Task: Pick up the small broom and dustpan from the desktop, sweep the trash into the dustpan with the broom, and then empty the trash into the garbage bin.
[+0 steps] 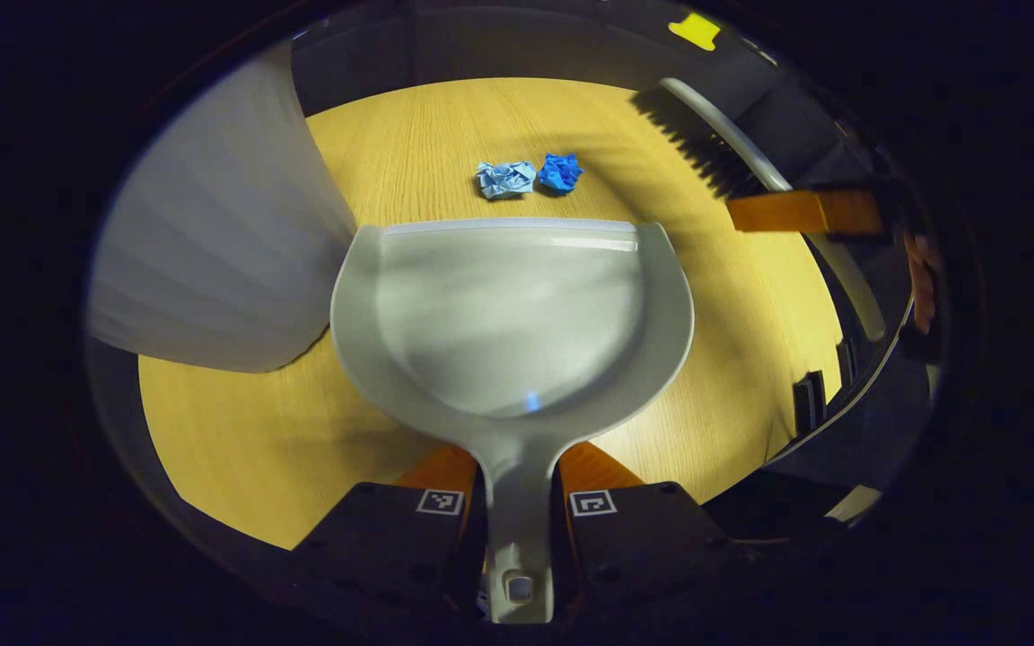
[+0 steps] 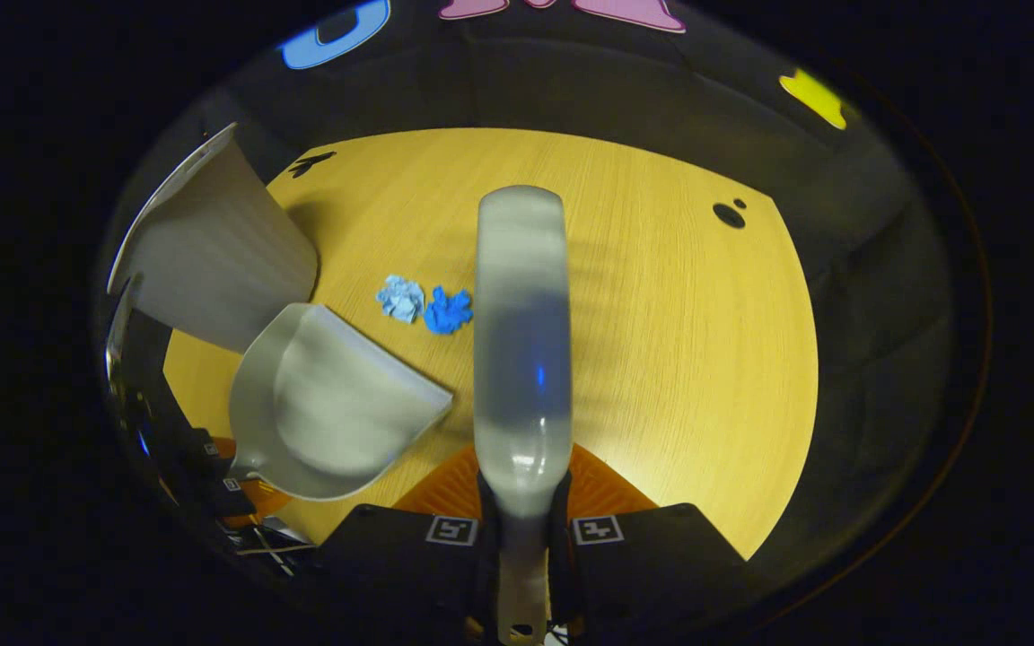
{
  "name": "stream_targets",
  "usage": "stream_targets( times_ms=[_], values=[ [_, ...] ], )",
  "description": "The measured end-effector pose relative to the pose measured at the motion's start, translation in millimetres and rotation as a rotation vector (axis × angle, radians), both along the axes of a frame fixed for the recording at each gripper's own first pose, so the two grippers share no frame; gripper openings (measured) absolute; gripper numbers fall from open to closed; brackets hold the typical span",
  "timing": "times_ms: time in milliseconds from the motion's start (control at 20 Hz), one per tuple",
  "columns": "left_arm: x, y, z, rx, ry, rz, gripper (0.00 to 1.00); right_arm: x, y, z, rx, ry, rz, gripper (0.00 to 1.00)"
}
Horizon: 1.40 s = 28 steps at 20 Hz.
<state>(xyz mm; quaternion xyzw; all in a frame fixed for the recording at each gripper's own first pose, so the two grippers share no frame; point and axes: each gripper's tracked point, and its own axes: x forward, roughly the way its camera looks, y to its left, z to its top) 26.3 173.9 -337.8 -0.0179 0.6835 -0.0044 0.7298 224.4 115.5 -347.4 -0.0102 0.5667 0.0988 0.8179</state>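
Dustpan (image 1: 517,314) sits in the left tongs (image 1: 517,489), whose fingers are clamped on either side of its handle, the pan's open lip resting low over the wooden surface (image 1: 732,359) and facing two crumpled paper scraps, a pale blue one (image 1: 504,178) and a darker blue one (image 1: 560,171), which lie touching each other just beyond the lip. In the right gripper view the right tongs (image 2: 521,502) are pressed together on the handle of the small broom (image 2: 521,314), which points forward just right of the scraps. From the left gripper view the broom's dark bristles (image 1: 692,144) hang above the surface (whether they touch it I cannot tell). A white garbage bin (image 1: 212,242) stands beside the dustpan.
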Motion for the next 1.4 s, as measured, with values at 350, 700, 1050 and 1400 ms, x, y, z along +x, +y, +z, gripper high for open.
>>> stream_targets(
  times_ms=[350,700,1050,1400],
  values=[
    [-5.6,7.9,1.3,0.035,0.014,-0.057,0.27,87.1,17.6,-40.6,-0.166,-0.016,0.33,0.24],
    [-26.0,14.6,-8.6,0.075,0.089,-0.066,0.27,109.1,24.1,-83.5,-0.366,0.059,0.588,0.23],
    [-30.3,16.2,-14.7,0.076,0.096,-0.069,0.27,5.9,61.7,-79.9,-0.169,0.322,0.957,0.24],
    [-34.0,22.9,-16.7,0.088,0.082,-0.172,0.27,-6.0,65.7,-75.2,-0.05,0.406,0.955,0.24]
  ],
)
